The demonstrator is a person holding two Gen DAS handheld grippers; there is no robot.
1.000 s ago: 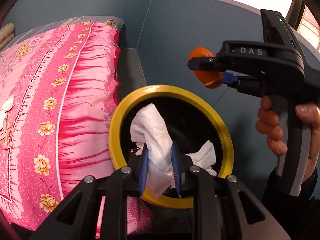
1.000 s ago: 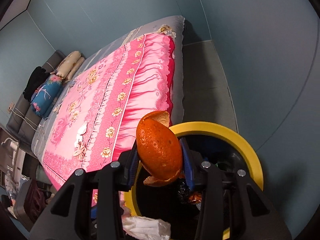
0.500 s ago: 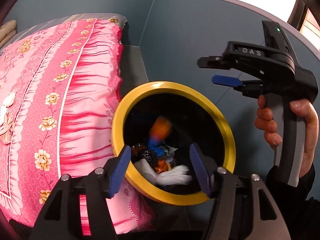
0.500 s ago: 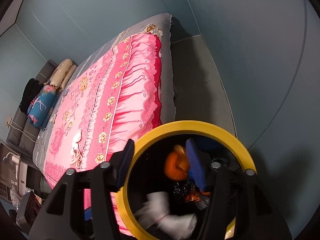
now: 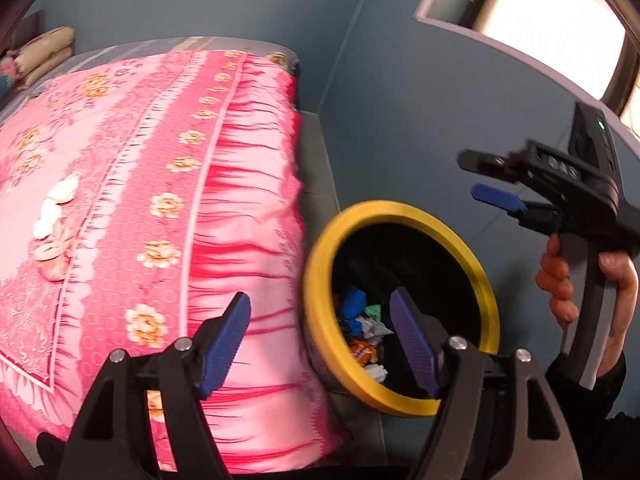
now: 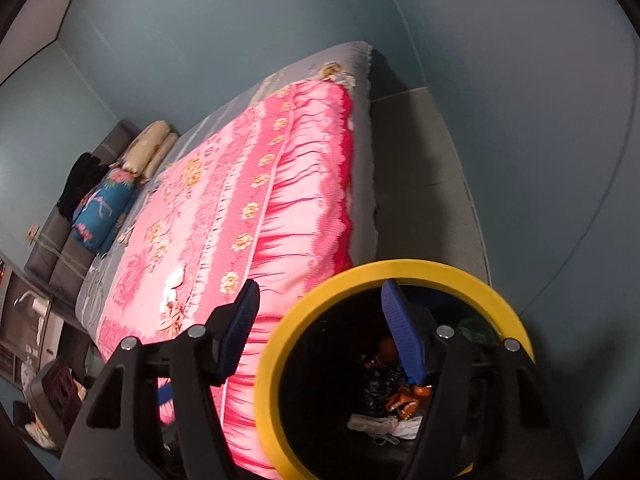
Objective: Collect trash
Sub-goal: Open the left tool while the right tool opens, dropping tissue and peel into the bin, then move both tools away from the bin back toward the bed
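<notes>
Left hand-held gripper (image 5: 320, 344): released, just opened, empty.
Right hand-held gripper (image 6: 318, 332): same.
Scraps (image 5: 56, 216): on bed (image 5: 168, 184), up-left; left nearer.
Bin (image 5: 320, 344): below.

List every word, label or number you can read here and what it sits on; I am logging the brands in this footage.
"DAS": raised letters on the black body of the right gripper, blurred by motion but just readable in the left wrist view.
Wrappers in the bin: any print too small to read.
Items at the right wrist view's left edge: blurred, unreadable.
</notes>
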